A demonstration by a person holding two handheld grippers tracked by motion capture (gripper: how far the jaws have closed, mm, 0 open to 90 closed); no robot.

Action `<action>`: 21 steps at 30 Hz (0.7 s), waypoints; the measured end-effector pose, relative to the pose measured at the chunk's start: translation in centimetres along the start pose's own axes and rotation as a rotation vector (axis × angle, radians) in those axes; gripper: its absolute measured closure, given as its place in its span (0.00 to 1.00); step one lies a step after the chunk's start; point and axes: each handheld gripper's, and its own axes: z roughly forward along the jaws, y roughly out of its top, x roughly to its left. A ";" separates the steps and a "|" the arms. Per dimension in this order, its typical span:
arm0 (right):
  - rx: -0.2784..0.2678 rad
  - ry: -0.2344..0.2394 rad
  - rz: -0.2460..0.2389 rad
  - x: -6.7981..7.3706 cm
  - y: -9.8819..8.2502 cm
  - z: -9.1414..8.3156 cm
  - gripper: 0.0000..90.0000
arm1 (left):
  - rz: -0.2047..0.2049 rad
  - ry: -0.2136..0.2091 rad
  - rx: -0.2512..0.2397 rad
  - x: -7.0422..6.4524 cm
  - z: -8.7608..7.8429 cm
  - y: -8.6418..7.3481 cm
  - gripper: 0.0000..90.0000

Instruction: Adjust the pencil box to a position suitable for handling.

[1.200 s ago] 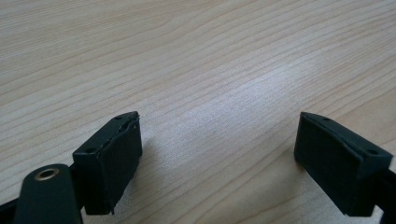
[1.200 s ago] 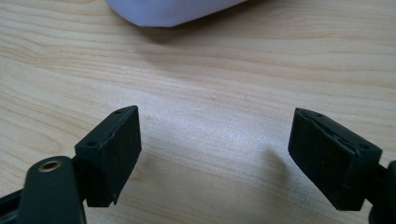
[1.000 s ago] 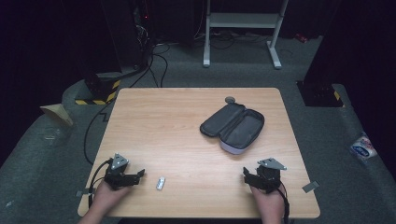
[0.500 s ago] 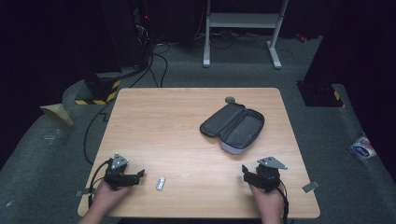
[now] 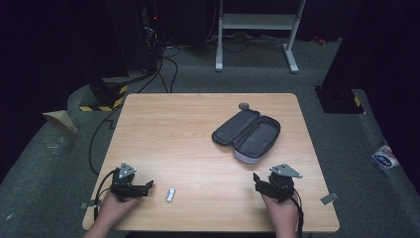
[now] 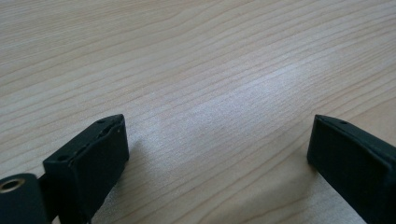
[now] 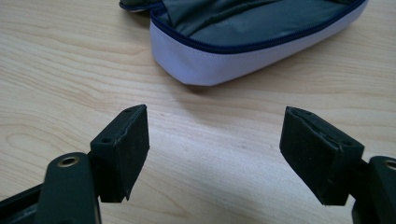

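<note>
Your left hand-held gripper rests at the near left corner of the light wooden surface, with its jaws spread wide; they have just been opening, and only bare wood lies between them. A small silver rectangular object lies just beside it, not touching. Your right hand-held gripper is also spread and holds nothing. It points at the open grey zippered fabric case, which lies near it.
</note>
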 end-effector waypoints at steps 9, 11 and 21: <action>-0.021 0.021 -0.027 0.7 1.9 0.5 0.29 | -0.007 0.006 0.013 0.0 0.1 0.0 0.01; -0.023 0.027 -0.032 0.9 2.5 0.7 0.30 | -0.004 0.005 0.018 0.0 0.1 0.1 0.00; -0.026 0.041 -0.048 1.7 5.5 2.3 0.39 | -0.004 0.002 0.016 0.0 0.1 0.1 0.00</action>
